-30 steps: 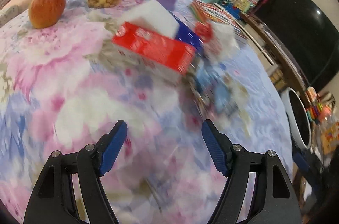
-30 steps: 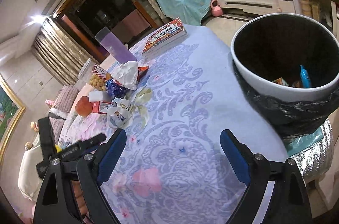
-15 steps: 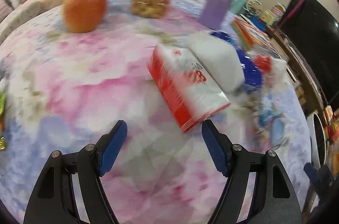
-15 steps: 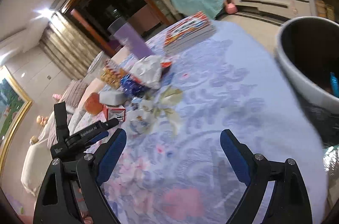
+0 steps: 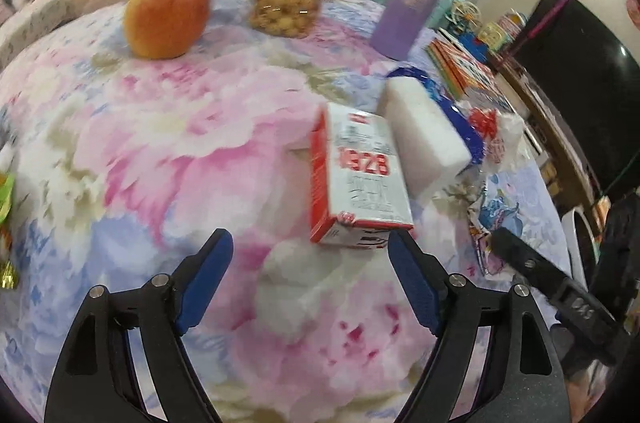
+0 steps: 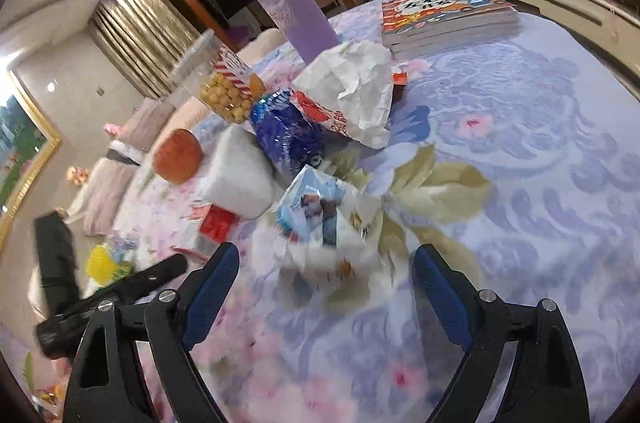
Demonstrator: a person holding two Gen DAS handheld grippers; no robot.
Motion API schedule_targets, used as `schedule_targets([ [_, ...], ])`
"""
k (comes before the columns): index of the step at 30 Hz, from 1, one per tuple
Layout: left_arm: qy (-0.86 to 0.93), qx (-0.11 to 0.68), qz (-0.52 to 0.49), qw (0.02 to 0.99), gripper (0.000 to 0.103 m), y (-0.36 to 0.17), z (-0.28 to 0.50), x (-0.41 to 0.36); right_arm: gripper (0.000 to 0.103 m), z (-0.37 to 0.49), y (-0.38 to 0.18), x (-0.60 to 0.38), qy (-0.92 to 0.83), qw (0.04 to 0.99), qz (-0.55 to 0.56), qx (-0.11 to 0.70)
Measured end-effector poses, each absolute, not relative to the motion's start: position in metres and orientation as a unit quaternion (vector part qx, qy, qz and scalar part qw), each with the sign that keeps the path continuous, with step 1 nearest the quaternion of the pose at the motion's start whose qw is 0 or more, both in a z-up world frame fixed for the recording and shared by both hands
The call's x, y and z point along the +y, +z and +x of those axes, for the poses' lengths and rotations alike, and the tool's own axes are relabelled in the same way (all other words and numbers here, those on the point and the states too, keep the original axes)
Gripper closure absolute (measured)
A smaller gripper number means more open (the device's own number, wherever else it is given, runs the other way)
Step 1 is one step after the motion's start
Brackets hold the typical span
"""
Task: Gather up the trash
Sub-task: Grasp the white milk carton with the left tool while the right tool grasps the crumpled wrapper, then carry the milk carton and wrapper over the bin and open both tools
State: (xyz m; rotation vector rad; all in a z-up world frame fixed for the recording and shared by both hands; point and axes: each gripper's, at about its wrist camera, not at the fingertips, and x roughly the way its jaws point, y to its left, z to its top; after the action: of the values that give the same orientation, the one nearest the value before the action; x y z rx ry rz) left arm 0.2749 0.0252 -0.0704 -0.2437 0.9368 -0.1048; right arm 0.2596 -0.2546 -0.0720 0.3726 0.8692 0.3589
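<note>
Left wrist view: a floral tablecloth (image 5: 168, 127) is seen under clutter; curtains (image 6: 132, 35) hang behind. Both grippers' fingers are held apart, empty.

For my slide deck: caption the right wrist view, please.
Open right gripper nears a crumpled blue-and-white wrapper on the floral tablecloth.

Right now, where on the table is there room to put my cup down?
Bare cloth lies between the apple and the red and white carton, and right of the crumpled wrappers, below the books. It is crowded around the white block.
</note>
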Motion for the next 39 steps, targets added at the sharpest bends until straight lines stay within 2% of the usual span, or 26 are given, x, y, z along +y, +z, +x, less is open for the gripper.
schedule_targets([
  [4, -0.035, 0.450, -0.061, 0.890, 0.019, -0.075, 0.290, 0.002, 0.052, 0.258, -0.073, -0.251, 0.166, 0.881, 0.150, 0.417],
  [7, -0.045, 0.452, -0.065, 0.889, 0.019, -0.073, 0.295, -0.001, 0.056, 0.255, -0.074, -0.257, 0.171, 0.879, 0.167, 0.412],
  [17, -0.008, 0.420, -0.047, 0.906, 0.021, -0.067, 0.310, -0.013, 0.059, 0.234, -0.077, -0.278, 0.170, 0.877, 0.221, 0.392],
  [20, -0.014, 0.428, -0.047, 0.902, 0.051, -0.074, 0.315, -0.011, 0.059, 0.225, -0.076, -0.284, 0.164, 0.879, 0.224, 0.389],
  [23, -0.024, 0.431, -0.042, 0.901, 0.057, -0.077, 0.304, -0.011, 0.059, 0.218, -0.074, -0.289, 0.160, 0.880, 0.227, 0.386],
  [30, -0.077, 0.426, -0.055, 0.900, 0.057, -0.070, 0.247, -0.026, 0.059, 0.200, -0.068, -0.297, 0.156, 0.885, 0.224, 0.377],
  [39, -0.167, 0.417, -0.039, 0.893, 0.057, -0.055, 0.204, -0.089, 0.060, 0.159, -0.057, -0.341, 0.130, 0.894, 0.236, 0.358],
])
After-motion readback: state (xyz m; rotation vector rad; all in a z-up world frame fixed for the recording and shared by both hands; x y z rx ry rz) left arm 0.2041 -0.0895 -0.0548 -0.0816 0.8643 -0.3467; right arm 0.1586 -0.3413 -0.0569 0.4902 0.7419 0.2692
